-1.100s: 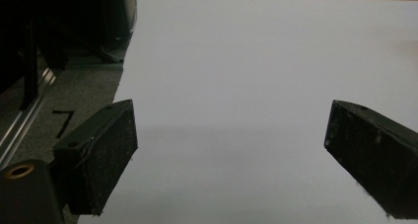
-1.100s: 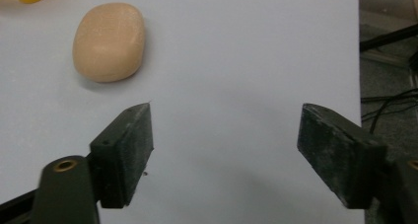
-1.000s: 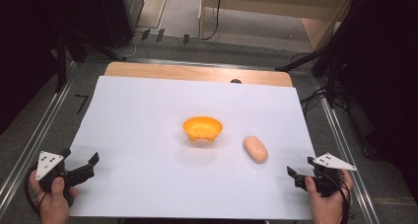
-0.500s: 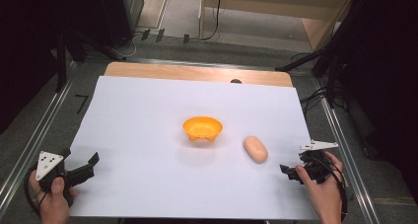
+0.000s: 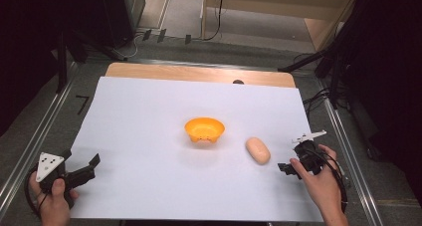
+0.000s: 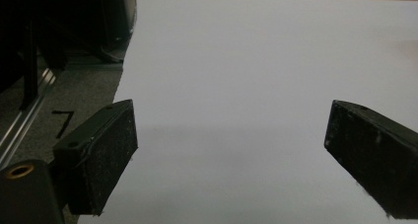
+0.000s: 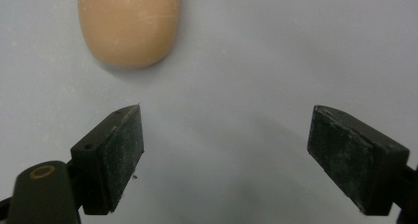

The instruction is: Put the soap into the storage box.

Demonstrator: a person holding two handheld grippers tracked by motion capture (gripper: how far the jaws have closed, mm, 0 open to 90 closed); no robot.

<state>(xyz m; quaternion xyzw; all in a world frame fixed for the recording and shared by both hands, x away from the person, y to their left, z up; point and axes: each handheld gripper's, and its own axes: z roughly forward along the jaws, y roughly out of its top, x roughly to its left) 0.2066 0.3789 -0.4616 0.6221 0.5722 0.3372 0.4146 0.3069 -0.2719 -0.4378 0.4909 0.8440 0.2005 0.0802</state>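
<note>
An orange bowl [image 5: 204,130] stands in the middle of the white sheet [image 5: 149,106]. To its right lies a tan oval lump [image 5: 258,150], like a potato. My right gripper [image 5: 288,165] hovers just right of the lump, tipped down toward the sheet. In the right gripper view it [image 7: 226,155] is open, and the tan lump [image 7: 129,24] lies ahead and left of the jaws, apart from them. My left gripper [image 5: 88,169] rests open at the sheet's front left corner. The left gripper view has it [image 6: 231,155] open over bare white sheet [image 6: 246,61].
The sheet covers a wooden tabletop [image 5: 199,72] whose far edge shows bare. Metal rails [image 5: 348,151] run along both sides of the table. Dark stands and cables [image 5: 318,66] lie on the floor beyond.
My right gripper has moved left and forward from the sheet's right edge toward the tan lump and tipped down. The left gripper, bowl and lump have stayed put.
</note>
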